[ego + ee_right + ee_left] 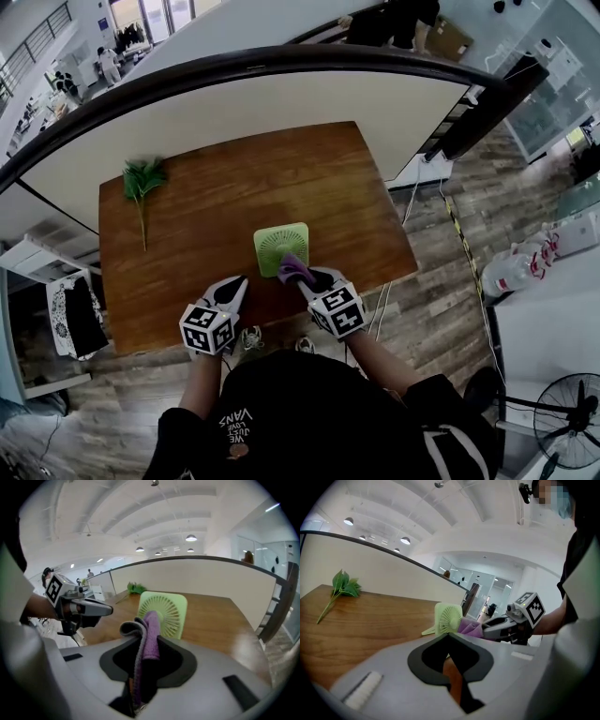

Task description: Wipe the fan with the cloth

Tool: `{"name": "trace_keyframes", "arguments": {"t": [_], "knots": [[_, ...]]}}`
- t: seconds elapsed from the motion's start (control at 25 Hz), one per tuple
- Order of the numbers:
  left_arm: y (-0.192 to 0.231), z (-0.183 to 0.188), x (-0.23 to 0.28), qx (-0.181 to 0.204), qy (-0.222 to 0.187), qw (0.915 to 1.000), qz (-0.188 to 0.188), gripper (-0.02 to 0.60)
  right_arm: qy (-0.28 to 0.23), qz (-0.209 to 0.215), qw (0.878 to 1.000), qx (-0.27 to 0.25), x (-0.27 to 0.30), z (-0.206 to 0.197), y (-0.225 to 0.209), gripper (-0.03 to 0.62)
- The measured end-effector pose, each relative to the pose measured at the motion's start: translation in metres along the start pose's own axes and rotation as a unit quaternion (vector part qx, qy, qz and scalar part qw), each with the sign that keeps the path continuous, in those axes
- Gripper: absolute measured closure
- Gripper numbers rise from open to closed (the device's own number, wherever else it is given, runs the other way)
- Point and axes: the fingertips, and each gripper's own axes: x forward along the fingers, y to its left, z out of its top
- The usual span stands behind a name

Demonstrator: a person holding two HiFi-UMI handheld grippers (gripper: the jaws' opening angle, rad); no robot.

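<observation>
- The fan [280, 247] is small, square and light green. It stands upright on the wooden table [234, 183], near the edge closest to the person, and its round grille faces the person.
- The right gripper [304, 277] has its jaws closed on the cloth [295, 270]. The cloth is purple with a grey side, and it is folded between the jaws so that it stands out above them.
- In the head view the cloth lies over the near right corner of the fan. In the right gripper view its upper end stands directly in front of the grille. It looks to be against the fan, but I cannot tell for sure that they touch.
- The left gripper [240, 281] is just to the left of the fan, above the near edge of the table, and apart from the fan. Its jaws are drawn together to a thin slit and nothing is between them; only the wood of the table shows through.
- The two grippers point toward each other's side of the fan, and each one has its marker cube close to the person's body.
- A green leafy sprig [142, 183] lies flat near the far left corner of the table, well apart from the fan.
</observation>
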Motion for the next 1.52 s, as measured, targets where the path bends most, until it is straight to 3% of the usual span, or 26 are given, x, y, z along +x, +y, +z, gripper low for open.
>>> {"name": "trace_keyframes", "arguments": {"t": [0.2, 0.44, 0.72, 1.52], "knots": [[-0.003, 0.001, -0.011, -0.001, -0.009, 0.9999, 0.008, 0.569, 0.022, 0.061, 0.997, -0.045, 0.03, -0.001, 0.044, 0.497], [0.001, -0.009, -0.027, -0.011, -0.01, 0.9994, 0.031, 0.569, 0.049, 0.079, 0.992, -0.081, 0.063, -0.012, 0.052, 0.497], [0.003, -0.013, -0.032, -0.019, -0.011, 0.9988, 0.044, 0.569, 0.06, 0.065, 0.994, -0.063, 0.057, -0.024, 0.03, 0.497], [-0.024, -0.005, 0.001, -0.005, -0.004, 0.9999, 0.009, 0.569, 0.089, -0.042, 0.995, 0.024, 0.004, -0.074, -0.064, 0.497]]}}
